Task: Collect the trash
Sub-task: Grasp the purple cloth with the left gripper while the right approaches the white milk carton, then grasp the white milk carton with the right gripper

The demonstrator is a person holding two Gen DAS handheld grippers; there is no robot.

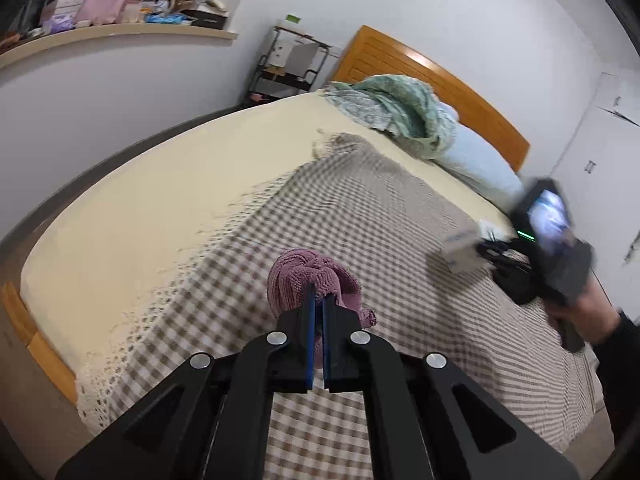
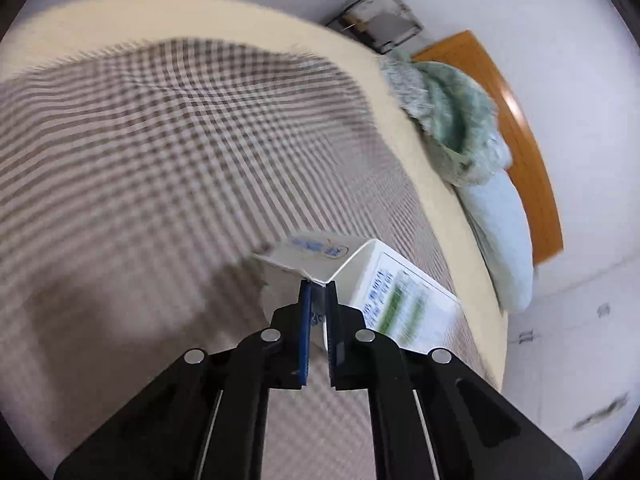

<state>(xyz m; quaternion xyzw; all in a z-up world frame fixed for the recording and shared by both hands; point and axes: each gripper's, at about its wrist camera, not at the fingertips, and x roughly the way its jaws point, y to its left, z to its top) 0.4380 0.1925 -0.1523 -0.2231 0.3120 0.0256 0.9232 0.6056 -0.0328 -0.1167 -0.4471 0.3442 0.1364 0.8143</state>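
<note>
Trash: 1 white carton [image 2: 384, 292] pinched by right tongs [image 2: 319, 286]; left tongs [image 1: 319, 298] clench 1 purple cloth [image 1: 308, 276] above bed [image 1: 160, 216].

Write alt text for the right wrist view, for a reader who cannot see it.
The right gripper pinches the open flap of a white carton with blue and green print, above a brown checked blanket on a bed. A green quilt and a pale blue pillow lie against the wooden headboard.

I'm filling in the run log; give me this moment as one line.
left gripper: shut on crumpled mauve knitted cloth | right gripper: shut on white printed cardboard box | setting: brown checked bedspread
</note>
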